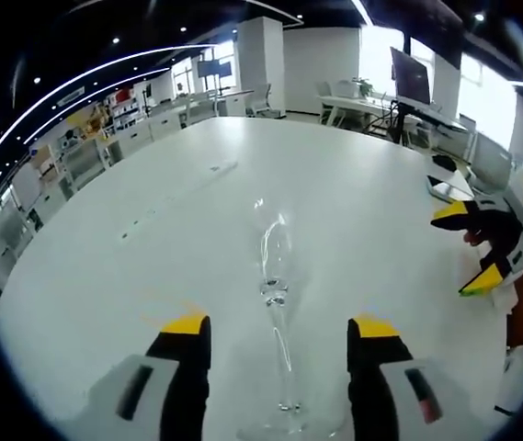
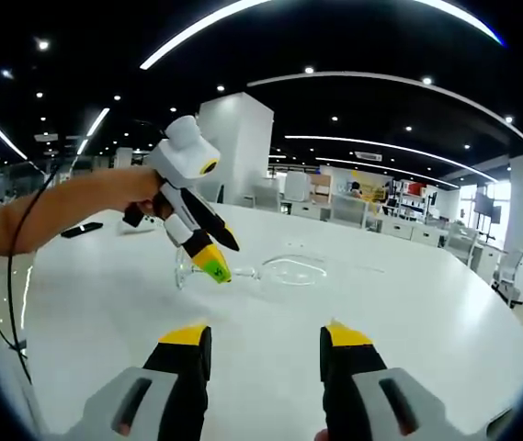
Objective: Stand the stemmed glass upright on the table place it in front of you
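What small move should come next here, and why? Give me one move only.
Probably ease the left gripper down around the stem and close on it. The stemmed glass lies on its side on the white table, stem running between the open jaws, with no visible contact. The right gripper sits open off to the side, apart from the glass.

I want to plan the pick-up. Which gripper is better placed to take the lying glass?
Left, probably. In the left gripper view the stemmed glass lies on the table with its stem between the open left gripper fingers. The right gripper, also open, is apart from it.
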`<state>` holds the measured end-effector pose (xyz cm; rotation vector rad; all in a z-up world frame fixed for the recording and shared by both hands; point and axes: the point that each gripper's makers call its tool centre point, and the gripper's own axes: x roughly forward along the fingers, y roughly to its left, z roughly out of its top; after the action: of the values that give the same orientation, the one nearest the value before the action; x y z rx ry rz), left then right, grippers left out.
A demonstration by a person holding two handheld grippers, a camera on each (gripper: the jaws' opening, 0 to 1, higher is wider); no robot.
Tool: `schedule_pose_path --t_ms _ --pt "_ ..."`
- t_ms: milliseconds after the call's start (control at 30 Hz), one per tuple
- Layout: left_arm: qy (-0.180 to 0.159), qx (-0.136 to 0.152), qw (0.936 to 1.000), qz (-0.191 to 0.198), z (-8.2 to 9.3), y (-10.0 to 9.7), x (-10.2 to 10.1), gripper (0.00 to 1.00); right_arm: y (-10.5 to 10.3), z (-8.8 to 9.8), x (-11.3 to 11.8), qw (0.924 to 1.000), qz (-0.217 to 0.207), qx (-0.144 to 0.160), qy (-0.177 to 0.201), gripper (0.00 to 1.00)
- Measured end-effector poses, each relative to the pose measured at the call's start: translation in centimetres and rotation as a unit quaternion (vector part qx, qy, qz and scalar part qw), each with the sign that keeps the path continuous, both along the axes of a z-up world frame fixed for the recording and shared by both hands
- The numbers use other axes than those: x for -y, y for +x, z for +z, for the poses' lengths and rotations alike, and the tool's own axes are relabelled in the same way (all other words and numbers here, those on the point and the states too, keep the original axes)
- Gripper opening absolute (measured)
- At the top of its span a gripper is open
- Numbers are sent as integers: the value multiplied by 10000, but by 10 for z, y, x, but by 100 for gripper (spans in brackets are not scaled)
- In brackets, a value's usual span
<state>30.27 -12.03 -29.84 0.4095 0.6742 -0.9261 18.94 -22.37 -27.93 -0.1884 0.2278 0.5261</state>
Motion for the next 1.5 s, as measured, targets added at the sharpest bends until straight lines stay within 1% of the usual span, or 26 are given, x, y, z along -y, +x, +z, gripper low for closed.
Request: schedule_pose_path --t_ms 300,500,600,1100,1500 --pt "55 -28 10000 20 -4 4 1 56 0 -1 0 10000 -6 -3 -4 50" --pt "-67 -52 10000 37 -4 7 4 56 1 0 1 10000 -11 -1 -2 50" --pt "-34 -48 10000 28 -5 8 3 56 1 -1 1 10000 -11 -4 -13 50" --pt "-139 -71 9999 32 -5 9 8 55 1 -1 4 10000 -29 1 -7 50" --pt "-71 -100 9999 15 -8 9 10 53 2 -1 4 10000 -32 -1 -14 50"
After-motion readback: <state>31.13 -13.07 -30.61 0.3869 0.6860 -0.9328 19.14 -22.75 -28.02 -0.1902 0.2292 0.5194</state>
